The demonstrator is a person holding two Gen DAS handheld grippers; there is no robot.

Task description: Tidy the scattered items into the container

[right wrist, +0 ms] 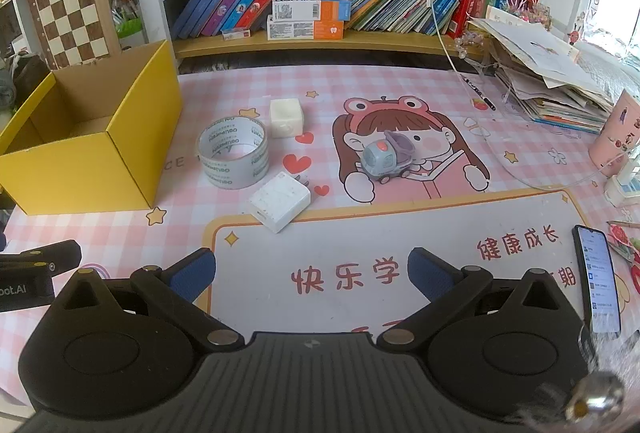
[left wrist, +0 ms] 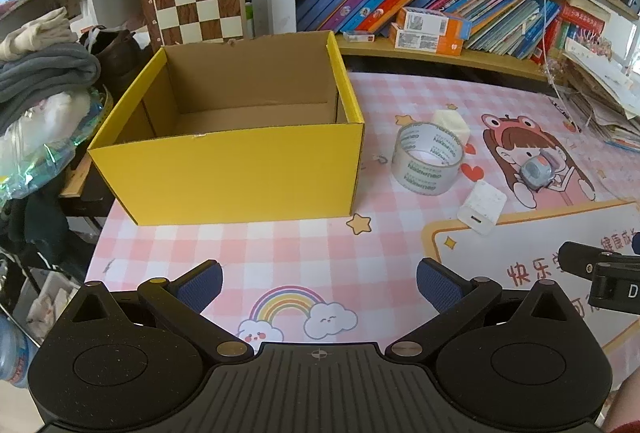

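Clearly, the white charger (right wrist: pixel 280 200), lying just right of the yellow box (right wrist: pixel 86 169) beside the tape roll (right wrist: pixel 233 158), is nearer the empty, wide-spread right gripper (right wrist: pixel 310 275) than the likewise wide, empty left gripper (left wrist: pixel 319 283).

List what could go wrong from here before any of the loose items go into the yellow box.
1. The toy car sits on wheels; a nudge from the right tool may roll it away instead of seating it.
2. The tape roll, charger block and white cube lie close together, so open jaws reaching for one might knock another.
3. The yellow box stands near the mat's left edge; bumping it with the left tool could push it off.
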